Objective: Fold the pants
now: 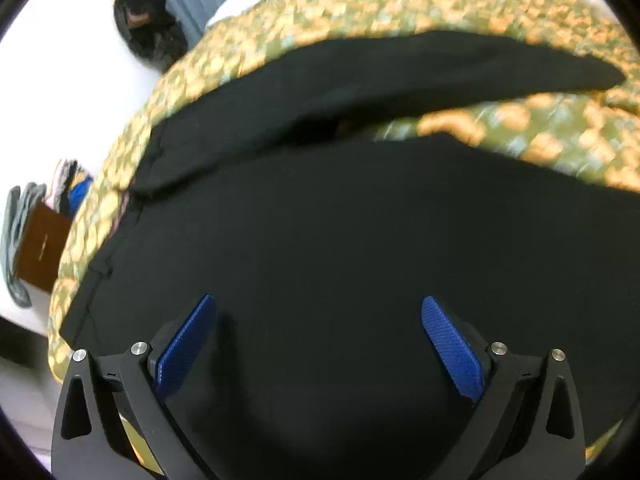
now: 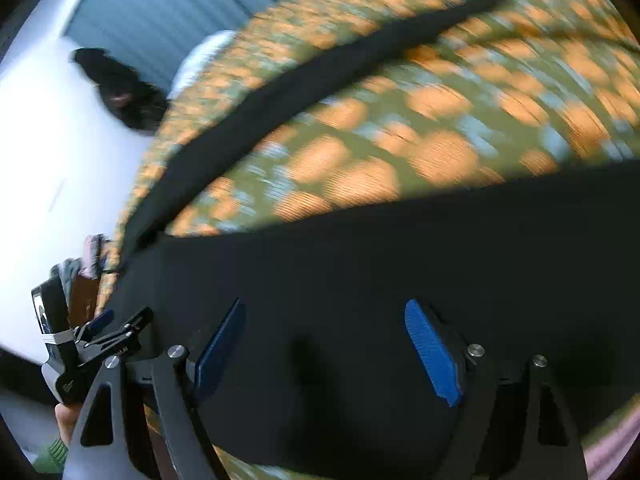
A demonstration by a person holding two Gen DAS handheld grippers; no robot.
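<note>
Left wrist view: left hand-held gripper (image 1: pixel 318 346) spread wide, nothing held, above black pants (image 1: pixel 340 248) spread on patterned bedspread (image 1: pixel 400 4); one leg (image 1: pixel 360 80) splayed away.

Right wrist view: right hand-held gripper (image 2: pixel 326 350) also wide, empty, over pants (image 2: pixel 400 260). Advice: pinch edge cleanly, bring leg across squarely, avoid bunching.

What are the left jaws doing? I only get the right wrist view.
Observer: The left gripper points down at the black pants, its jaws open with nothing between them.
Operator: Anything off to its left?
Observer: A wooden cabinet stands there, with a pile of clothes on top.
</note>
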